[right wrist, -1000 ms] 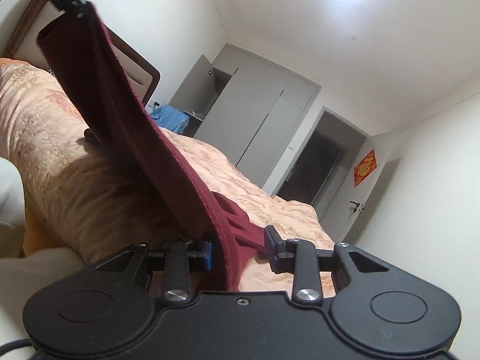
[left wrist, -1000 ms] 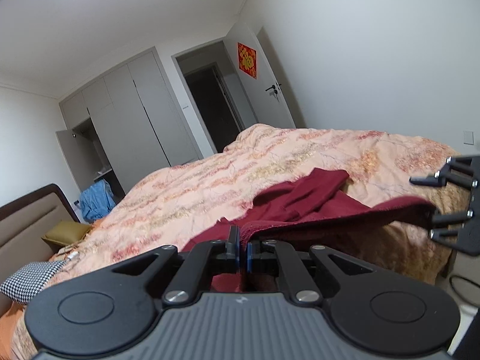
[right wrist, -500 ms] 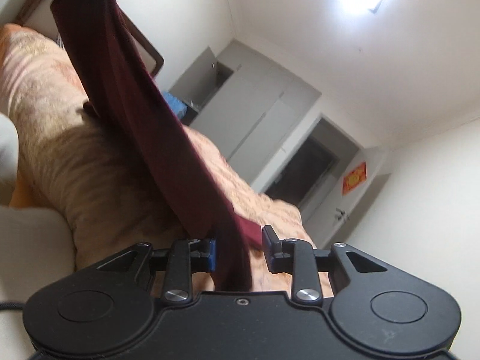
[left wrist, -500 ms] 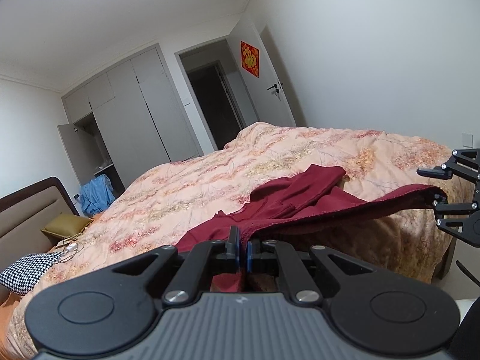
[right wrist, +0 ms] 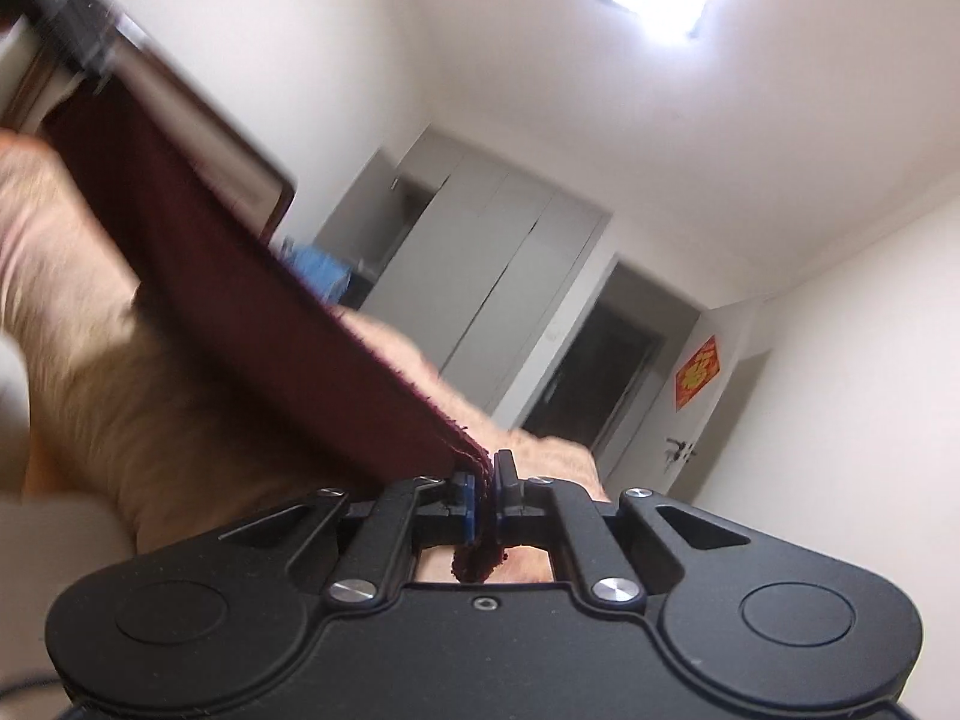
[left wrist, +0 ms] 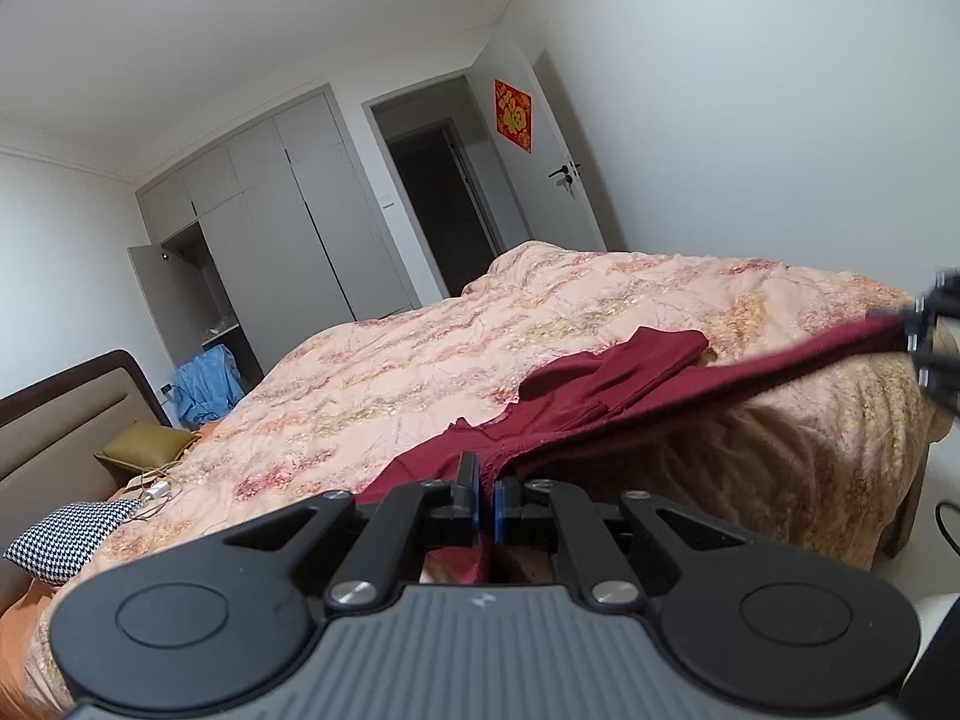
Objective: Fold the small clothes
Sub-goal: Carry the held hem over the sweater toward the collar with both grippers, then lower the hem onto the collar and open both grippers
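A dark red garment (left wrist: 606,384) lies partly on the bed's peach quilt (left wrist: 420,360), its near edge stretched taut between my two grippers. My left gripper (left wrist: 487,501) is shut on one corner of that edge. My right gripper (right wrist: 485,498) is shut on the other corner, with the cloth (right wrist: 240,300) running up and left to the left gripper (right wrist: 78,42). In the left wrist view the right gripper (left wrist: 933,330) shows blurred at the far right edge.
The bed has a brown headboard (left wrist: 60,414), a checked pillow (left wrist: 60,540) and an olive cushion (left wrist: 144,450). Grey wardrobes (left wrist: 288,222), one door open, blue clothes (left wrist: 204,384), a dark doorway (left wrist: 438,204) and a white door (left wrist: 540,162) stand behind.
My right gripper has closed onto the garment's edge; it was open around it before. Both grippers have moved apart, pulling the red edge taut. The right view has tilted upward.
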A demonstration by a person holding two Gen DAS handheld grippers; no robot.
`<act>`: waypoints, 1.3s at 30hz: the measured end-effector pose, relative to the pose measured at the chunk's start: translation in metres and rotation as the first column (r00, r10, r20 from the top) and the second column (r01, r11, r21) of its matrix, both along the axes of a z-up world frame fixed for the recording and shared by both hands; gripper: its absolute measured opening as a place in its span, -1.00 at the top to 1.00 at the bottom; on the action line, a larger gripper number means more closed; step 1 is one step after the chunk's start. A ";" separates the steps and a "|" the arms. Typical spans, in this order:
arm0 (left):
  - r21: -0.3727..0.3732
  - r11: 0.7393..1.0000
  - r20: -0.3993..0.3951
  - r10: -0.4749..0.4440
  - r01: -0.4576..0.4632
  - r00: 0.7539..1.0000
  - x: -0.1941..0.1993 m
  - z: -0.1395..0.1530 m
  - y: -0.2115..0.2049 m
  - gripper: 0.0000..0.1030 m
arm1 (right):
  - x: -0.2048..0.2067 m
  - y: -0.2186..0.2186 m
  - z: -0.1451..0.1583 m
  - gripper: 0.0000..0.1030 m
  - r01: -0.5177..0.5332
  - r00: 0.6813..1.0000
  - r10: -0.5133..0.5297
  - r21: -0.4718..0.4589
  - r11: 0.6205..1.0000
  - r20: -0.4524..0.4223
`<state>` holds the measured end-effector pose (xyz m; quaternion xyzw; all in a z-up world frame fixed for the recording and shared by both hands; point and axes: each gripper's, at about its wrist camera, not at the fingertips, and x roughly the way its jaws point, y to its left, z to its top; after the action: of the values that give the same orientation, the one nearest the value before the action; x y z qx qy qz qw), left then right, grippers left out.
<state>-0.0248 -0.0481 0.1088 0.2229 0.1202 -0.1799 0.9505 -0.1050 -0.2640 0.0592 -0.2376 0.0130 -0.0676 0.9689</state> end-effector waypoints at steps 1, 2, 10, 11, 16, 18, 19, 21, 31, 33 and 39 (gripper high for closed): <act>-0.007 1.000 0.001 -0.009 0.009 1.000 -0.005 0.002 0.002 0.92 | -0.003 -0.002 0.008 0.91 -0.006 1.000 0.005 0.009 1.000 0.018; -0.013 1.000 0.003 -0.019 0.019 1.000 -0.010 0.005 0.003 0.92 | -0.004 -0.005 0.016 0.91 -0.016 0.999 0.016 0.019 1.000 0.031; 0.049 0.997 -0.006 -0.062 0.063 0.998 -0.011 0.020 -0.002 0.92 | 0.039 -0.019 0.045 0.89 -0.063 0.998 0.063 0.016 0.998 0.010; 0.050 0.997 -0.014 -0.059 0.059 0.998 -0.003 0.022 -0.002 0.91 | 0.050 -0.020 0.047 0.89 -0.068 0.998 0.068 -0.008 0.998 0.005; 0.071 0.997 -0.064 -0.035 0.040 0.997 0.065 0.037 -0.004 0.90 | 0.126 -0.026 0.060 0.85 -0.099 0.995 0.095 -0.146 0.984 -0.030; 0.100 0.995 -0.070 -0.022 0.029 0.997 0.100 0.041 -0.007 0.89 | 0.165 -0.029 0.061 0.83 -0.109 0.993 0.099 -0.188 0.976 -0.060; 0.120 0.992 -0.074 -0.015 0.024 0.997 0.119 0.041 -0.008 0.89 | 0.186 -0.031 0.061 0.83 -0.118 0.991 0.102 -0.196 0.974 -0.086; 0.150 0.988 -0.098 -0.006 0.020 0.995 0.159 0.040 -0.011 0.87 | 0.225 -0.033 0.062 0.83 -0.135 0.985 0.109 -0.205 0.970 -0.132; 0.116 0.993 -0.345 0.030 0.011 0.938 0.352 -0.019 0.006 0.85 | 0.384 -0.036 0.008 0.80 -0.197 0.912 0.131 -0.135 0.971 -0.389; 0.077 0.997 -0.405 0.026 0.006 0.914 0.376 -0.040 0.016 0.86 | 0.402 -0.037 -0.006 0.79 -0.200 0.889 0.137 -0.100 0.975 -0.437; -0.028 1.000 -0.528 -0.007 -0.009 0.849 0.417 -0.090 0.038 0.86 | 0.426 -0.037 -0.031 0.44 -0.181 0.837 0.162 0.014 0.983 -0.523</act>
<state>0.3925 -0.0103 0.0185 0.1508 0.3742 -0.2353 0.8843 0.3214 -0.3010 0.0279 -0.2648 0.2525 0.0861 0.9266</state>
